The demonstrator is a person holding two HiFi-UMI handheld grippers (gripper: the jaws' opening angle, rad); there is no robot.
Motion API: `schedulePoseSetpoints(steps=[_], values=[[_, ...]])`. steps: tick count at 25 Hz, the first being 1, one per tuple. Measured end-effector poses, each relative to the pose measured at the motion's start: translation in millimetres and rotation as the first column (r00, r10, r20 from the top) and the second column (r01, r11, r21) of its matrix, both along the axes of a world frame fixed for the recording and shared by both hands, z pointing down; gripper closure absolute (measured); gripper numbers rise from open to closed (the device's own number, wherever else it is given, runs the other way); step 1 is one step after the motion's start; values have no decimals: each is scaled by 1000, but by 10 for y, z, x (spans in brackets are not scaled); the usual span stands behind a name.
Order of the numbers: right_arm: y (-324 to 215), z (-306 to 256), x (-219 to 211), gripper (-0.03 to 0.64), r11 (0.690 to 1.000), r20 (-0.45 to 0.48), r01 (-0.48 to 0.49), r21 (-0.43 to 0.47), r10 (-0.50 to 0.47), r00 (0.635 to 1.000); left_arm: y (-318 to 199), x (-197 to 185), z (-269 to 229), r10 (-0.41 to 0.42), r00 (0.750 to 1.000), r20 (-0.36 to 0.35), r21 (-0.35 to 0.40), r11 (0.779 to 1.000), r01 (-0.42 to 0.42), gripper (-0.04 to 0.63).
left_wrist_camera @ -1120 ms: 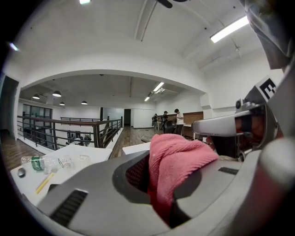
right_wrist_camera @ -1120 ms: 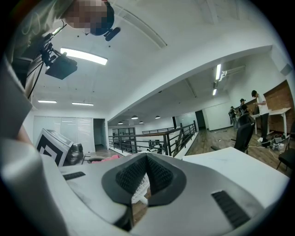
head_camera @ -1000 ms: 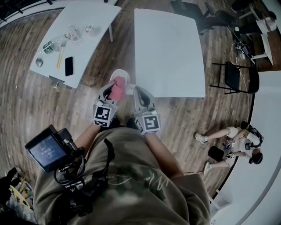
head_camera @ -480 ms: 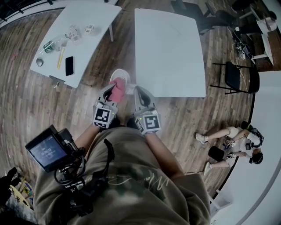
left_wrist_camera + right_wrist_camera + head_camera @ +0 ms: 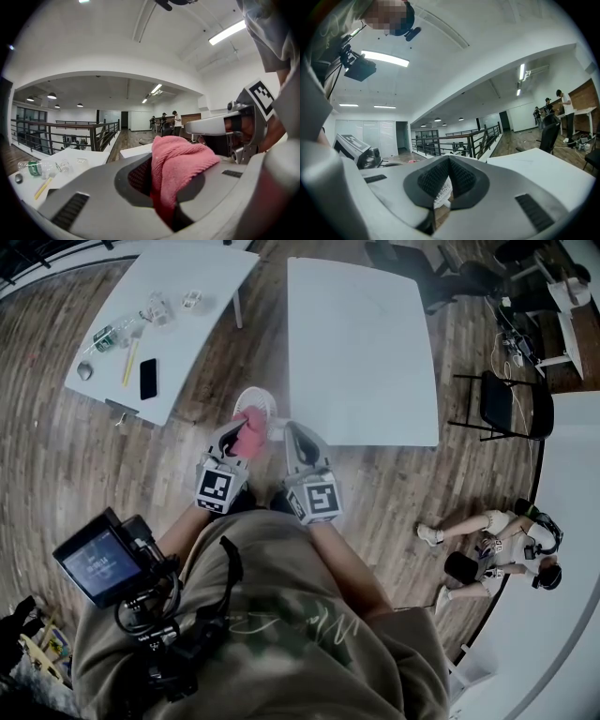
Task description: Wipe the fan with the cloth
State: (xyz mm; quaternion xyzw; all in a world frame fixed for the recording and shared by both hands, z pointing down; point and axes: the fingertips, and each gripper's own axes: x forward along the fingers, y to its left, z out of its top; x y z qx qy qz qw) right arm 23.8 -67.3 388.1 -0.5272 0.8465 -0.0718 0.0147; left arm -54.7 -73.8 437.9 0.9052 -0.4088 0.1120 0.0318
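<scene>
A brown wooden plank floor (image 5: 56, 456) carried a white square table (image 5: 361, 352) and a white rectangular table (image 5: 202, 324); on the latter lay a flat black phone (image 5: 147, 380), a yellow pencil (image 5: 129, 364) and a clear green-labelled plastic bottle (image 5: 103, 337).

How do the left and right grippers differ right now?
The left gripper is clamped on a bunched pink cloth; the right gripper has its jaws together and holds no cloth. In the head view the left gripper's cloth overlaps the white fan, while the right gripper sits at the fan's edge; whether it pinches the grille I cannot tell. Both are side by side, pointing at the fan.
</scene>
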Motion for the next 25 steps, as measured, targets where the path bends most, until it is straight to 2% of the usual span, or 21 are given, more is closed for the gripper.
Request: schedulePoseSetpoints(steps=[3, 8, 20, 25], values=[[2, 10, 1, 604, 1000, 2, 0, -2, 0, 1000, 23, -20, 3, -11, 1000, -12, -22, 1000, 10, 534], [3, 37, -3, 604, 1000, 0, 7, -8, -7, 1000, 55, -34, 55, 12, 1000, -8, -5, 1000, -12, 534], [27, 91, -46, 604, 1000, 0, 24, -20, -24, 1000, 95, -127, 176, -12, 998, -55, -55, 998, 9, 534], [41, 134, -52, 604, 999, 5, 29, -40, -28, 1000, 129, -139, 199, -23, 998, -50, -67, 998, 20, 534]])
